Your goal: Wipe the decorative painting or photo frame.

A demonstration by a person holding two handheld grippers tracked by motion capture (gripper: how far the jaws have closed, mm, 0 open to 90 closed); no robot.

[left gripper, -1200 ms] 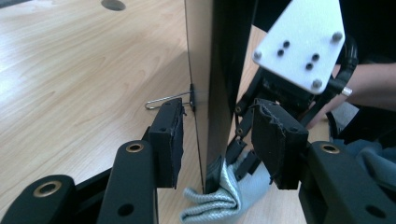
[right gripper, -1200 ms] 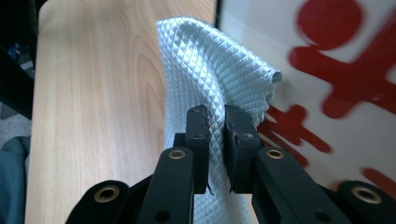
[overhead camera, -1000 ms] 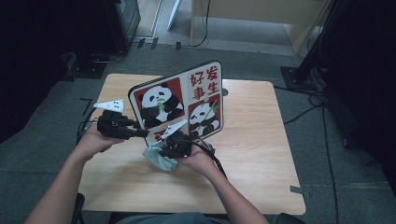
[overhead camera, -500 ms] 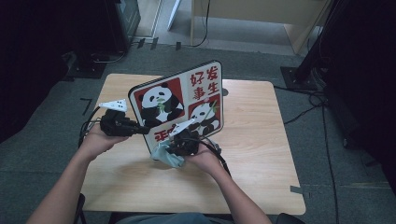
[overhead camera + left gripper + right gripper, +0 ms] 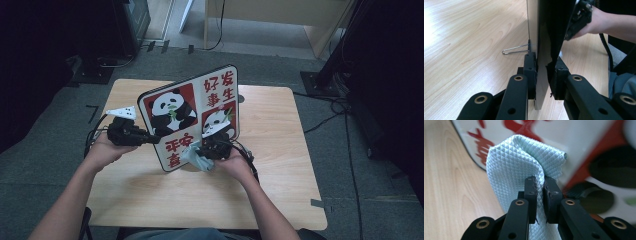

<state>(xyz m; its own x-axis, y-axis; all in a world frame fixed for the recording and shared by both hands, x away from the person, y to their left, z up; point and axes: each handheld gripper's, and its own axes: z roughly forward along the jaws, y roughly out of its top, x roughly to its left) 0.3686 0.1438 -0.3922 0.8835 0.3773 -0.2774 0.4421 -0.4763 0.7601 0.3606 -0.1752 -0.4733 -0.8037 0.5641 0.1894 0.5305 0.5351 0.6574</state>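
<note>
A panda board (image 5: pixel 195 112) with red characters stands upright on the wooden table (image 5: pixel 280 190). My left gripper (image 5: pixel 150 137) has just closed its jaws on the board's left edge. In the left gripper view its pads (image 5: pixel 531 67) clamp the board (image 5: pixel 532 25) from both sides, and a wire stand (image 5: pixel 515 49) sticks out behind it. My right gripper (image 5: pixel 207 150) is shut on a pale blue cloth (image 5: pixel 196 159) and holds it against the board's lower front. In the right gripper view, the cloth (image 5: pixel 519 162) bulges above the right gripper (image 5: pixel 540 187) and touches the printed board (image 5: pixel 584 140).
Cables (image 5: pixel 330 120) trail over the grey floor to the right of the table. Dark equipment (image 5: pixel 127 25) stands at the far left and a pale wooden frame (image 5: pixel 270 15) beyond the table. Bare tabletop lies to the right of the board and toward the near edge.
My right gripper has carried the cloth to the right along the lower front of the board. The left hand has stayed at the board's left edge.
</note>
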